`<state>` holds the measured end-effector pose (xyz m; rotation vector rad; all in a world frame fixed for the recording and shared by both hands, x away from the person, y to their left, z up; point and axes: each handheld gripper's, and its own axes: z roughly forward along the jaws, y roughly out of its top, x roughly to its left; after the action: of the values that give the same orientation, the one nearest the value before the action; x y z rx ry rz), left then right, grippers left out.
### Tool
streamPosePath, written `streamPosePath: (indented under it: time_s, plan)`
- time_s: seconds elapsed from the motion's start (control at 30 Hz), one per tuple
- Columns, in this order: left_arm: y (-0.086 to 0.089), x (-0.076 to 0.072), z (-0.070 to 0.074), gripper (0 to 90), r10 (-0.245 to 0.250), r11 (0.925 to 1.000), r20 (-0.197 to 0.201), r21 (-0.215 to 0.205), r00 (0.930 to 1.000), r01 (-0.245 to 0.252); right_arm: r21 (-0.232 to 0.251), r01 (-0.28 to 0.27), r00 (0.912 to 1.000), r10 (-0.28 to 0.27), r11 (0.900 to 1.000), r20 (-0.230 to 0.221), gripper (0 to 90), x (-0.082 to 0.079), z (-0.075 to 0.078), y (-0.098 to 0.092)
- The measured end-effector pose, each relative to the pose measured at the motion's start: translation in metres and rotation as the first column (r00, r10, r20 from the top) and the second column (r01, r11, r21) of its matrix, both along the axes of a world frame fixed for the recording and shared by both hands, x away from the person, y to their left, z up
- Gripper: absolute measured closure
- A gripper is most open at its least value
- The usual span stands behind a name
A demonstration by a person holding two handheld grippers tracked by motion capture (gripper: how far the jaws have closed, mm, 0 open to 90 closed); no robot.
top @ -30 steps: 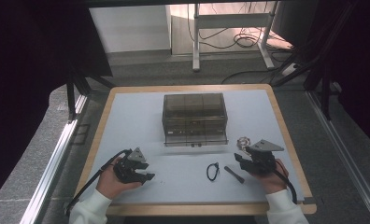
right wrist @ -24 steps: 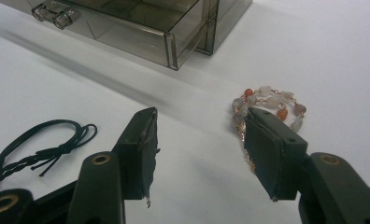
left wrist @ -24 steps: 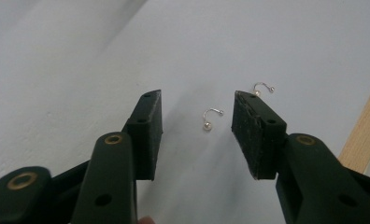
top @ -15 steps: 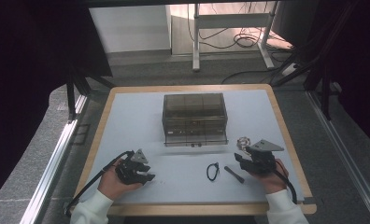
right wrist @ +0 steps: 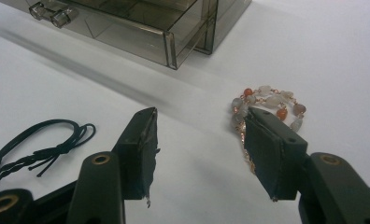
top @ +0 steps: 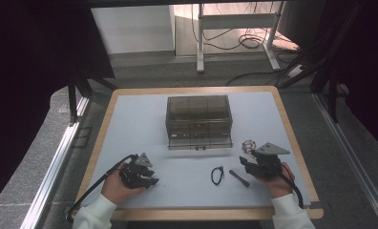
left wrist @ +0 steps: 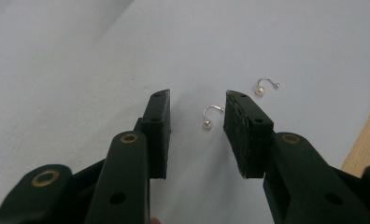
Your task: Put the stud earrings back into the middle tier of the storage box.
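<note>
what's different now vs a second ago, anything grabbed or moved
Only the left tool changed: its jaws have just been closing around a pearl earring that lies between them on the table, and the pads do not press on it yet. Nothing was picked up or let go. Both hands, the right tool, the beaded bracelet, the black cord and the drawer box stayed as they were.

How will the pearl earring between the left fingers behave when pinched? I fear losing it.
The pearl earring looks tiny and light, so it may skitter. Its round bead could roll; the thin curved hook probably bends easily. The left gripper has just been closing around it.
</note>
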<state>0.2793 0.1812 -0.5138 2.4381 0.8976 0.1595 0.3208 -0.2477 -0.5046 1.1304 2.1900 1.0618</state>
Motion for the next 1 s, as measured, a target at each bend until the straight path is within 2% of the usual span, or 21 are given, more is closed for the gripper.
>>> streamPosePath:
  time_s: [0.2,0.53,0.67,0.73,1.0]
  plan:
    - [-0.002,-0.001,-0.002,62.2,-0.006,0.9999,-0.008,0.009,0.9999,0.006,-0.003,0.0,1.0,0.0,1.0,-0.003,44.6,0.0,-0.001,0.0]
    - [-0.006,0.0,-0.007,68.6,0.001,0.9999,-0.011,0.016,0.9999,-0.001,0.0,0.003,1.0,-0.003,1.0,-0.006,44.6,0.001,-0.001,-0.001]
    - [-0.014,-0.002,-0.005,70.6,-0.004,0.9977,0.015,0.068,0.9999,0.003,0.001,0.005,1.0,-0.005,1.0,-0.004,44.6,0.002,-0.001,-0.001]
    - [-0.017,-0.002,-0.004,71.0,-0.003,0.9965,0.013,0.084,0.9999,0.002,0.002,0.006,1.0,-0.006,1.0,-0.004,44.6,0.002,-0.001,-0.001]
    - [-0.017,-0.001,-0.004,74.1,-0.006,0.9968,0.0,0.08,1.0,0.006,0.003,0.007,1.0,-0.007,1.0,-0.006,44.6,0.002,-0.001,-0.002]
